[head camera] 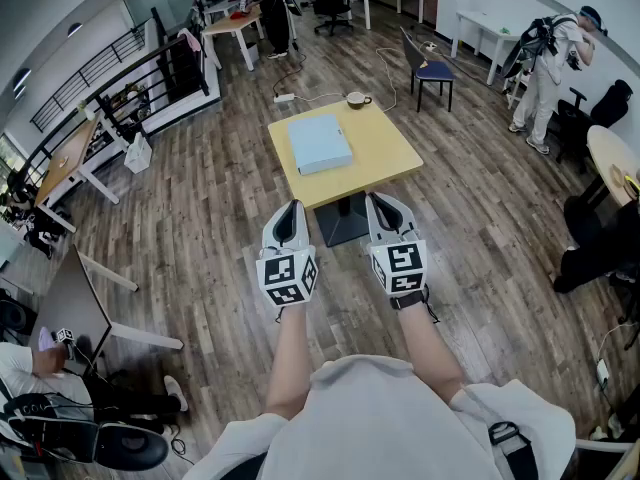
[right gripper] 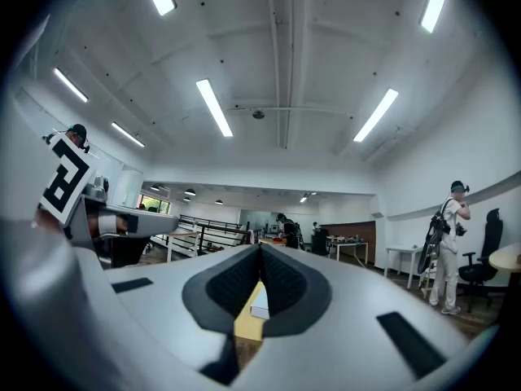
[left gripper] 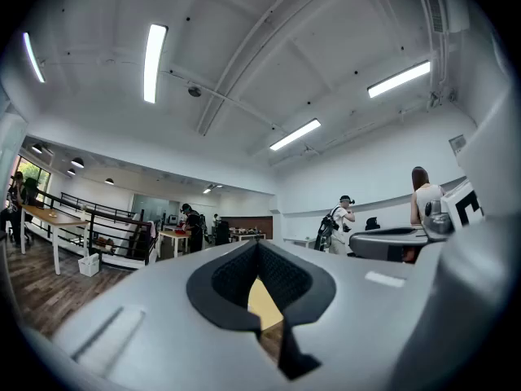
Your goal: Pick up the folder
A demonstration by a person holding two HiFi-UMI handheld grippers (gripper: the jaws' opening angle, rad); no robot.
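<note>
A light blue folder lies flat on a square yellow table, toward its left half. Both grippers are held level, side by side, short of the table's near edge. My left gripper is shut with nothing in it. My right gripper is shut and empty too. In the right gripper view a pale corner of the folder and the yellow table show through the notch of the shut jaws. In the left gripper view only the table top shows past the left gripper.
A brown cup stands at the table's far edge. A blue chair is behind the table at the right. A person stands at far right; desks, a railing and a seated person lie to the left. Wood floor surrounds the table.
</note>
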